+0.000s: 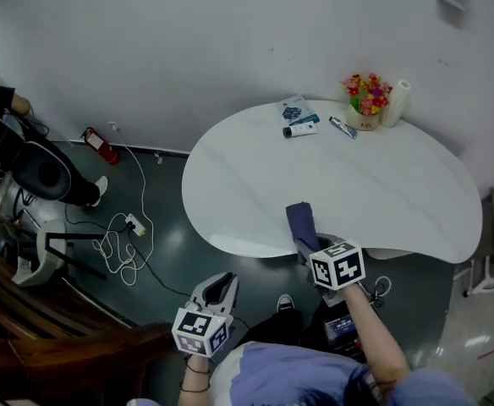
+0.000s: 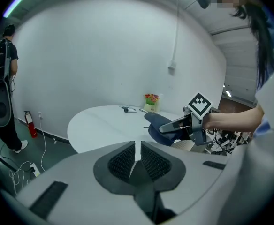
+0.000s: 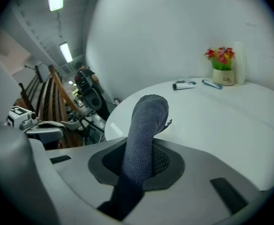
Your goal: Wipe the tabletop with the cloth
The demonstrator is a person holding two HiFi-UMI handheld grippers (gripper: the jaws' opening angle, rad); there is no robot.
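Cloth (image 1: 301,225) is clamped by right gripper (image 1: 308,248) at lower edge of tabletop (image 1: 382,184).
Left gripper (image 1: 219,288) is held at lower left, jaws pressed together.

Dark blue cloth (image 1: 302,222), white tabletop (image 1: 382,184)

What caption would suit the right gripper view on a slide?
Right gripper shut on a dark blue cloth at the edge of a white table, flower pot at the far side.

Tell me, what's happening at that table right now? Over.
Right gripper shut on dark cloth, at tabletop's near edge. Left gripper shut, empty, off the table. Flower pot and tubes at far edge only.
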